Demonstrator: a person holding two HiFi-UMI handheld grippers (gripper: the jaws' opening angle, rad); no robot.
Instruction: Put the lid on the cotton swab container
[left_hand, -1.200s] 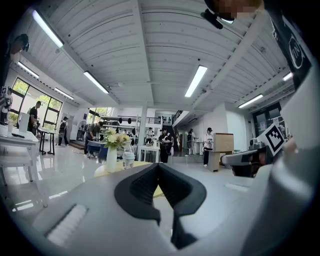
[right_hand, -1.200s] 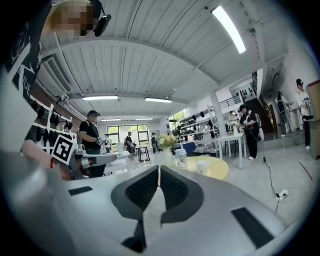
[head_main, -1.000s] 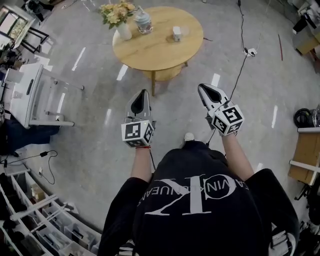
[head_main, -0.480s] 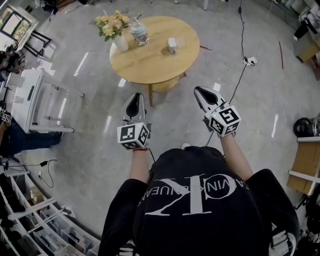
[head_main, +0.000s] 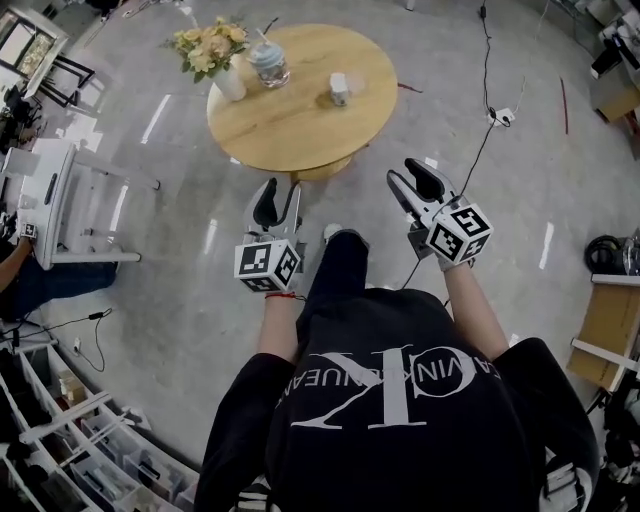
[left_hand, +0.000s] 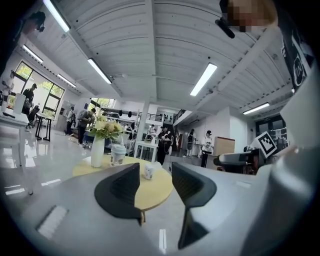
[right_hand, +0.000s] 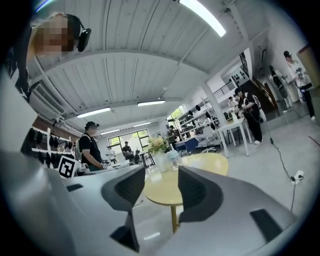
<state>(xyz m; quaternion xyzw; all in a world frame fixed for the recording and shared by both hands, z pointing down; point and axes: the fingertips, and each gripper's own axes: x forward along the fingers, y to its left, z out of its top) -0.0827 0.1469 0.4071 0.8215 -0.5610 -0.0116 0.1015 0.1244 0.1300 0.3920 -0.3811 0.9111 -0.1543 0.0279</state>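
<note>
We are facing the round table (head_main: 290, 125), well away. Our left tool (head_main: 283, 190) and right tool (head_main: 405, 172) are opening, both empty. The cotton swab container (head_main: 339, 88) is sitting far right on it; we are best stepping closer before reaching.

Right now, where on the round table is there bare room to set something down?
The near half of the table is bare, from the small white container down to the edge facing you. The middle strip between that container and the lidded cup is narrower. The far left edge is crowded: the flowers and the cup stand close together.
</note>
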